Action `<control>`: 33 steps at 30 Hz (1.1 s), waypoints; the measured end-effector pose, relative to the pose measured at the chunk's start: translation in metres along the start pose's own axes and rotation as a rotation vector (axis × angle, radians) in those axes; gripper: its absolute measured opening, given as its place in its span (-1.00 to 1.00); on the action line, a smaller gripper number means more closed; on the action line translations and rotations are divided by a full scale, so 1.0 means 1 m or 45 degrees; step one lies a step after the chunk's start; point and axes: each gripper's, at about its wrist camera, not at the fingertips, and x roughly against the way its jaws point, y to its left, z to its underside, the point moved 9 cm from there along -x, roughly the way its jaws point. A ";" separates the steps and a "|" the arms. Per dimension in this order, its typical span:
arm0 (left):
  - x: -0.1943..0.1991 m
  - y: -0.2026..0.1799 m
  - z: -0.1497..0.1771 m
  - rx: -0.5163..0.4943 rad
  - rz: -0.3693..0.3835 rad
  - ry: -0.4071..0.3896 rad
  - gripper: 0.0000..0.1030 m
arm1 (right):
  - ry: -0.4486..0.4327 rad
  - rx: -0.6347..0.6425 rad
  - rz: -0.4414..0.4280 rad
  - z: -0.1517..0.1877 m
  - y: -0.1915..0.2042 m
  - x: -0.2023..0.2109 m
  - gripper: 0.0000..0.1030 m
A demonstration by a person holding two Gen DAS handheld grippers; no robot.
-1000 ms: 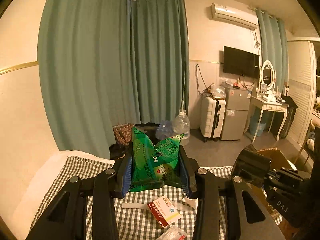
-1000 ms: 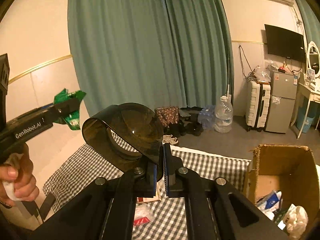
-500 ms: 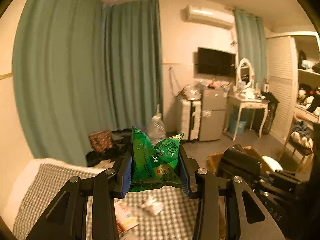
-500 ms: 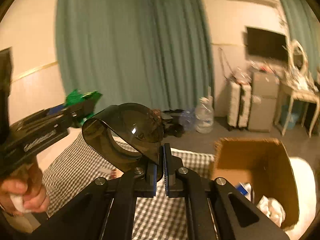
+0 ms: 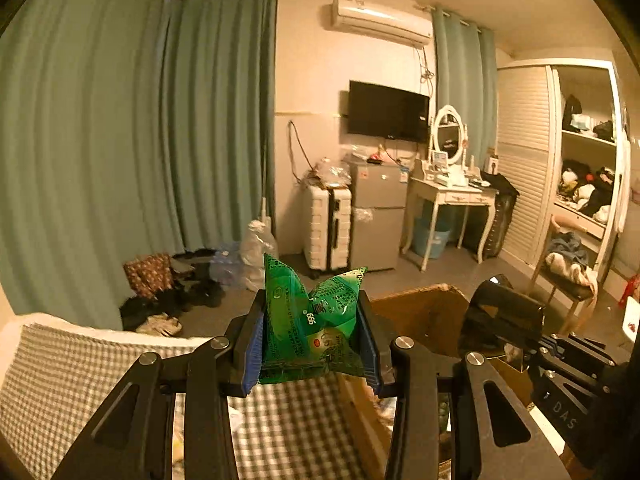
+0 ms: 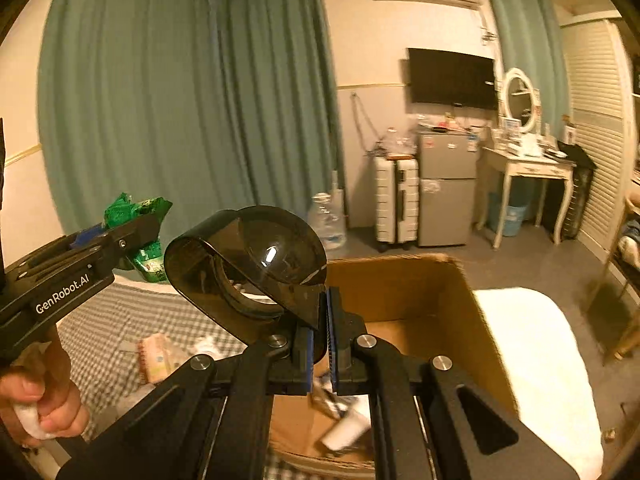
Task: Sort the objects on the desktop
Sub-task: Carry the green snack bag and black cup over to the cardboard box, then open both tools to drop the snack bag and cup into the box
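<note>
- Left tool (image 5: 311, 344) clamped on green packet (image 5: 310, 320), mid-body, blue pads on both flat faces; packet held in the air over the checked counter (image 5: 80, 376), near the box (image 5: 420, 312).
- Packet: light, soft, crinkly film; likely slippery, so grip the body, not the corners.
- Right tool (image 6: 322, 334) shut on the edge of a dark plastic lid (image 6: 248, 256), above the box.
- Lid: thin, stiff, light; rim hold looks adequate.

hidden: floor of brown cardboard box (image 6: 436, 300) behind black gripper arms | blurred: checked cloth (image 5: 296, 420), items on it unreadable | cut off: person's hand (image 6: 44, 408) at left edge | too small: green crinkled snack packet (image 5: 312, 328) print
</note>
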 end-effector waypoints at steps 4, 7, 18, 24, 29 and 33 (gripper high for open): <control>-0.014 -0.030 0.006 -0.047 0.054 0.023 -0.21 | 0.049 -0.019 0.069 0.009 -0.025 -0.003 -0.90; -0.026 -0.050 0.008 -0.072 0.100 0.038 -0.20 | 0.086 -0.021 0.118 0.020 -0.043 -0.003 -0.90; -0.082 -0.099 0.041 -0.046 0.283 0.265 -0.20 | 0.244 -0.070 0.245 0.053 -0.094 -0.021 -0.90; -0.096 -0.109 0.049 -0.089 0.297 0.284 0.18 | 0.300 -0.059 0.281 0.060 -0.099 -0.033 -0.86; -0.095 -0.101 0.044 -0.034 0.297 0.258 0.70 | 0.322 -0.057 0.302 0.060 -0.102 -0.036 -0.68; -0.089 -0.092 0.035 0.025 0.299 0.238 0.80 | 0.297 -0.091 0.318 0.054 -0.107 -0.030 -0.51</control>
